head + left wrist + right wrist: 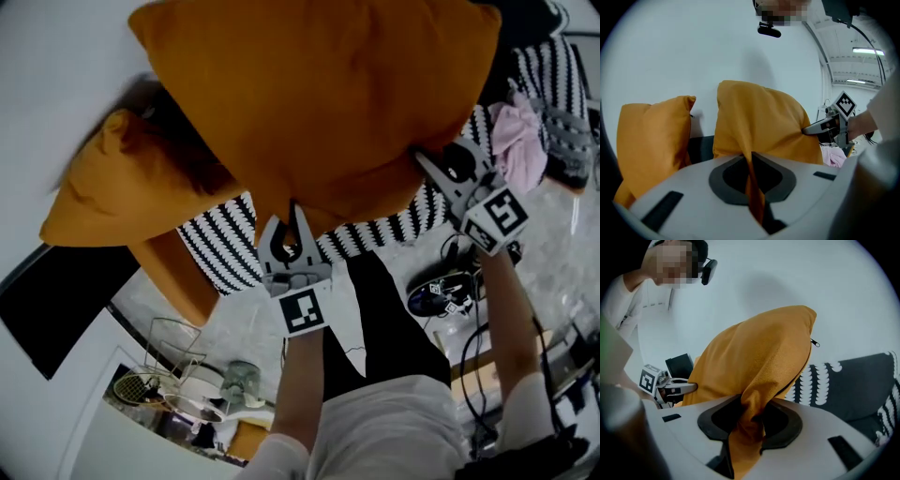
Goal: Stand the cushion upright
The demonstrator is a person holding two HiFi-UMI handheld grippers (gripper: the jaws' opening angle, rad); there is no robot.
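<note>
White wall [684, 51] backs a seat draped in a black-and-white striped throw [220, 246], where the big orange cushion [319, 94] is held up beside a second orange cushion [112, 192]. The left gripper [291, 220] is clamped almost fully closed on a thin fold at the cushion's lower edge, and the right gripper [427, 161] pinches a thicker bunch at the other lower corner. The placing step looks in hand: next, set its bottom edge down, lean it on the wall, then let go.
</note>
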